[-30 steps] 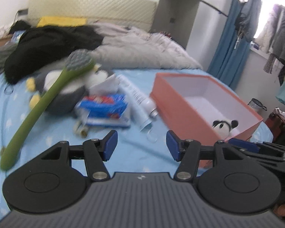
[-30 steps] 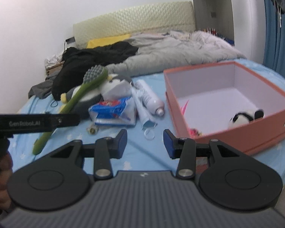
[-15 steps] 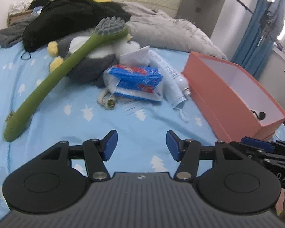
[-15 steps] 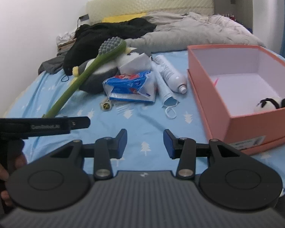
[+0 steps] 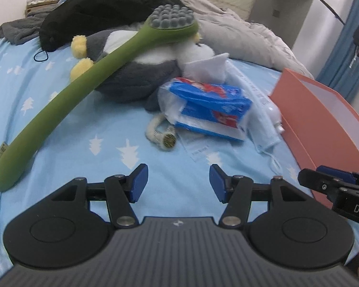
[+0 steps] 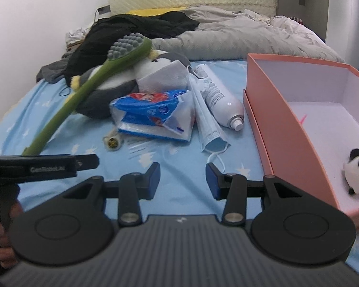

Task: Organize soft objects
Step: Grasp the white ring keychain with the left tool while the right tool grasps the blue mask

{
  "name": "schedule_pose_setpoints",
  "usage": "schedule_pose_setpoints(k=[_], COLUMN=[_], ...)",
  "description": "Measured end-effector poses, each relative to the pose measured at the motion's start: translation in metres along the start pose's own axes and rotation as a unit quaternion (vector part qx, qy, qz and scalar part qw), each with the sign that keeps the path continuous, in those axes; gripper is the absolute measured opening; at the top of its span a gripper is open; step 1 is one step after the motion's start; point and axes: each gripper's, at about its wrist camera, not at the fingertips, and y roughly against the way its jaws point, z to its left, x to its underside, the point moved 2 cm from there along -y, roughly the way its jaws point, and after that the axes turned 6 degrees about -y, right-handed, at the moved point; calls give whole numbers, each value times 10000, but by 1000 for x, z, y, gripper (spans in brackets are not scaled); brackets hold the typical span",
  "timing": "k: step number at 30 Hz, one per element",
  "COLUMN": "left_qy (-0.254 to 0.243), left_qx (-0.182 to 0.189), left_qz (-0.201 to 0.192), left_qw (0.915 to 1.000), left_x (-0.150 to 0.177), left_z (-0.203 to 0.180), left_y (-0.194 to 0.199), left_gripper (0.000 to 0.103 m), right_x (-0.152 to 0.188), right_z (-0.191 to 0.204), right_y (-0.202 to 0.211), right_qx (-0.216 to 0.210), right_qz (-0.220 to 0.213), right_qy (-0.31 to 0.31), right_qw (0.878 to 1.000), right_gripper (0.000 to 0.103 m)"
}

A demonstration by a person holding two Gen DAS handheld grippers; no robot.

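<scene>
A grey and white plush penguin (image 5: 141,76) (image 6: 112,88) lies on the blue bedsheet, with a green long-handled brush (image 5: 83,81) (image 6: 83,95) resting across it. A blue tissue pack (image 5: 210,110) (image 6: 155,114) and a face mask (image 6: 210,129) lie in front of it. A small plush panda (image 6: 357,172) sits inside the orange box (image 6: 287,129) (image 5: 323,124) on the right. My left gripper (image 5: 178,183) is open and empty above the sheet, short of the tissue pack. My right gripper (image 6: 182,180) is open and empty, left of the box.
A white spray can (image 6: 222,95) lies beside the box. A small watch (image 5: 165,138) (image 6: 112,141) lies near the tissue pack. Black clothes (image 5: 103,16) and a grey duvet (image 6: 239,38) are piled at the head of the bed.
Both grippers have moved forward and lower toward the pile on the bed; the objects look larger. Both stay open and empty.
</scene>
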Motion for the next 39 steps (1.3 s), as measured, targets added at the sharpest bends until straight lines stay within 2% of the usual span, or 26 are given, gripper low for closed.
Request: schedule_pose_setpoints(k=[12,22,24,26,27,28,31,39], left_qy=[-31,-160,-210,-273,-287,-290,-164,170], left_qx=[-172,-268,-273,-273,-275,-299,-257,-226], left_qz=[214,154,146,148,151,162,154,189], left_qw=[9996,9994,9993,9991,9991,9990,9994,9994], left_x=[-24,-33,-33,-33,-34,-34,-34,-19], left_z=[13,14,13,11,10,10,13,19], left_y=[-72,-101,-102,-102,-102,-102,-98,-66], left_gripper=[63,61,55,46,39,37,35,34], right_x=[-21,-39,-38,-37,-37,-36,-35,-23], right_z=[-10,-15,-17,-20,-21,-21,-20,-14], right_y=[-70,-113,-120,-125,-125,-124,-116,-81], right_qx=[137,470,519,542,538,530,384,344], right_qz=[102,-66,-10,76,107,115,138,163], right_qy=[67,436,493,461,442,441,426,359], right_qw=[9998,9979,9974,9974,9975,9976,9983,9986], right_gripper=[45,44,38,22,19,14,11,10])
